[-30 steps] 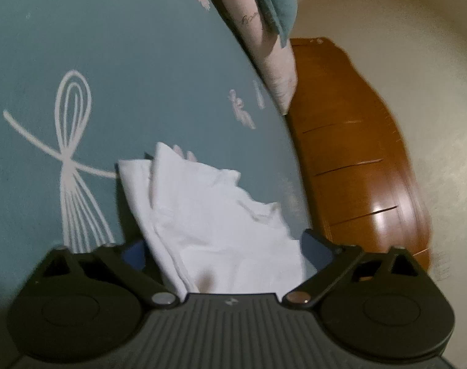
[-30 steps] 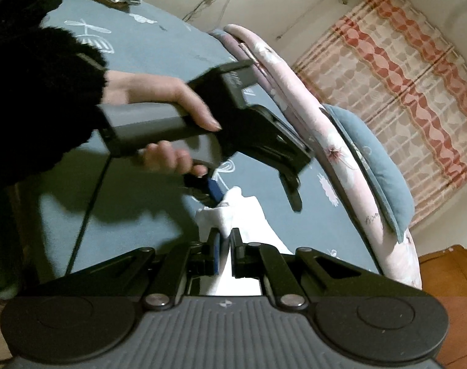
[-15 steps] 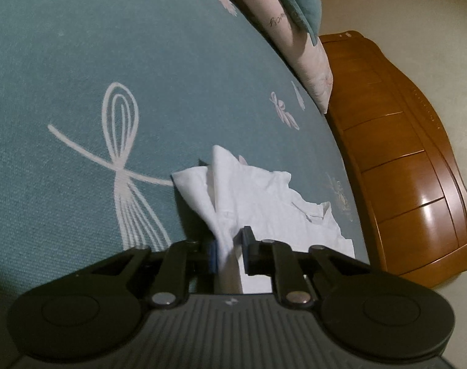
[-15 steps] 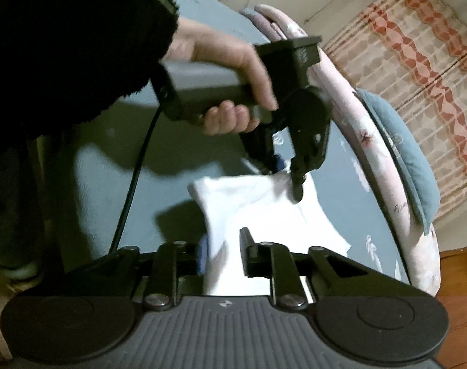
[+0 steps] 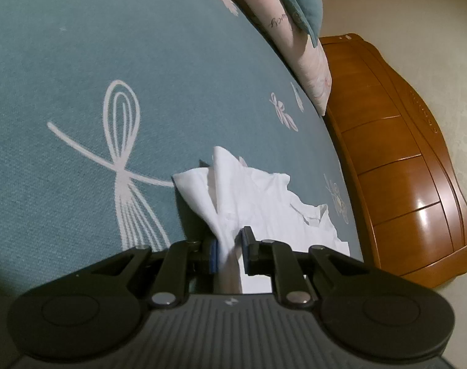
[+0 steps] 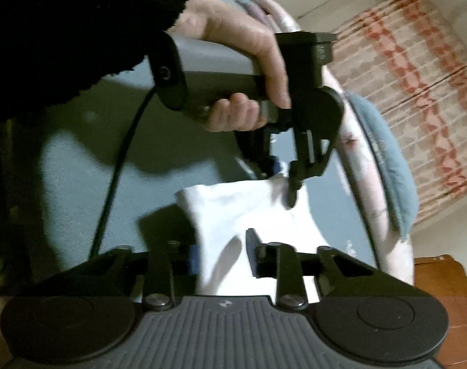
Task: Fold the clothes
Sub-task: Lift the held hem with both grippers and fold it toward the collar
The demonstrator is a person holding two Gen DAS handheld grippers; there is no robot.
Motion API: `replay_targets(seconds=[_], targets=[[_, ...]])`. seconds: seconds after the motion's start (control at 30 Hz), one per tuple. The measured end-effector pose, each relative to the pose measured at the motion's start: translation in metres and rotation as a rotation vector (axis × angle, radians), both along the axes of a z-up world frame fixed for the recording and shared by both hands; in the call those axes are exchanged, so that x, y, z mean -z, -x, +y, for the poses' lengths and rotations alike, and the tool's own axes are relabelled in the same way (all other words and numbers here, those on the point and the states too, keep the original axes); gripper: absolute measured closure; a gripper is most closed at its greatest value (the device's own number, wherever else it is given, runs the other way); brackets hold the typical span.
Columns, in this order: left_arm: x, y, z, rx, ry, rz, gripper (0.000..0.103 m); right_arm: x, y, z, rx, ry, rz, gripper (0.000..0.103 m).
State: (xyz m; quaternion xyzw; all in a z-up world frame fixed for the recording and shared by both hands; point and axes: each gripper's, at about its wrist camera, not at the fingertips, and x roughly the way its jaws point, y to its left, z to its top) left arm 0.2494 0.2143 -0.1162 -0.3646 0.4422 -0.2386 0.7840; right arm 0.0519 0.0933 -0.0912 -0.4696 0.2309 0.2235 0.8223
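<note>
A crumpled white garment (image 5: 258,196) lies on the teal bedsheet (image 5: 110,46) with white bow prints. My left gripper (image 5: 229,243) is shut on a raised fold of its near edge. In the right wrist view the same garment (image 6: 233,206) spreads below the left gripper (image 6: 279,181), which a person's hand (image 6: 242,46) holds and which pinches the cloth's far corner. My right gripper (image 6: 221,252) stands open, its fingers apart, with the garment's near part lying between them.
A pink floral quilt (image 5: 304,55) and a teal pillow (image 5: 298,3) lie along the bed's far edge. An orange wooden bed frame (image 5: 402,169) borders the right side. A black cable (image 6: 119,169) hangs from the left gripper's handle. A striped curtain (image 6: 418,61) hangs behind.
My left gripper closed from wide open onto the garment's fold and lifted it slightly. My right gripper went from shut on the cloth to open, its fingers spreading.
</note>
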Motion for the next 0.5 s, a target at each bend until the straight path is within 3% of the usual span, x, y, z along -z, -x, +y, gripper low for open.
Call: replay_targets(seconds=[0.27, 0.5], targets=[[-0.001, 0.007, 0.000, -0.028, -0.012, -0.001, 0.092, -0.013, -0.009, -0.011, 0.028, -0.051, 0.057, 0.099], [-0.034, 0.006, -0.024, -0.013, -0.209, -0.002, 0.092, -0.032, -0.012, -0.040, 0.080, -0.170, 0.085, 0.099]])
